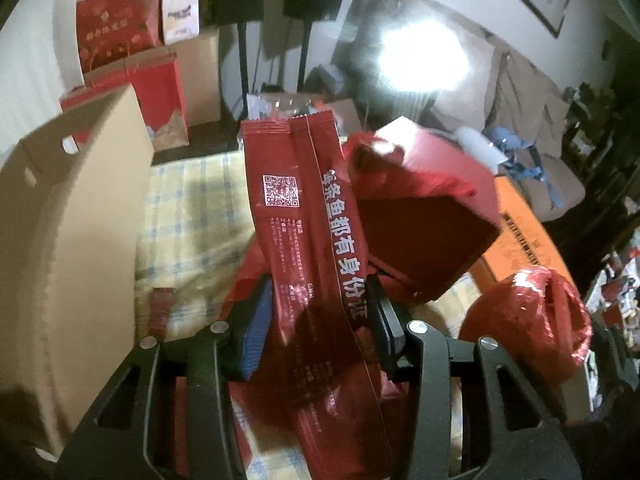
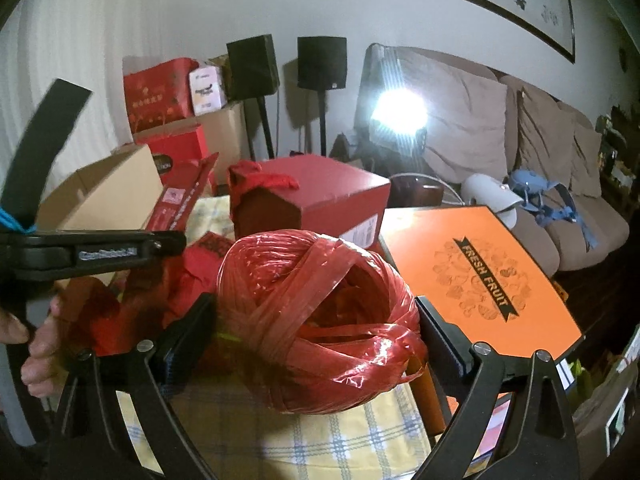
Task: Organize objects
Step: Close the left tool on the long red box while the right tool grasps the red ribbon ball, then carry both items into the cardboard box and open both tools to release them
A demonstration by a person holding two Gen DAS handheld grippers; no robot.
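Broadly, a counter (image 2: 320, 436) draped in a yellow and blue checked cloth is seen under both cameras, though most of it is covered. At nine o'clock in the left wrist view an open cardboard box (image 1: 76, 216) is cut off by the frame edge, so its inside is hidden. An orange box lid (image 2: 480, 276) printed FRESH FRUIT fills the three o'clock side of the right wrist view, its near corner lost behind a finger. At twelve o'clock a red carton (image 2: 328, 196) is stood on the counter with a red bag knotted at its left end; its label is too small to be read. A ball of red plastic twine (image 2: 320, 320) is set on the cloth at the centre, between the two fingers (image 2: 184, 336) of the right gripper (image 2: 316, 344). These fingers are spread wide at its sides; whether they touch it cannot be told. A long red snack packet (image 1: 312, 240) with a QR code and white Chinese lettering is clenched between the fingers (image 1: 384, 328) of the left gripper (image 1: 316, 328) and held tilted above the counter, its lower end cut off at six o'clock. The small print is blurred. A hand (image 2: 36, 332) on the left gripper's handle is partly seen at nine o'clock.
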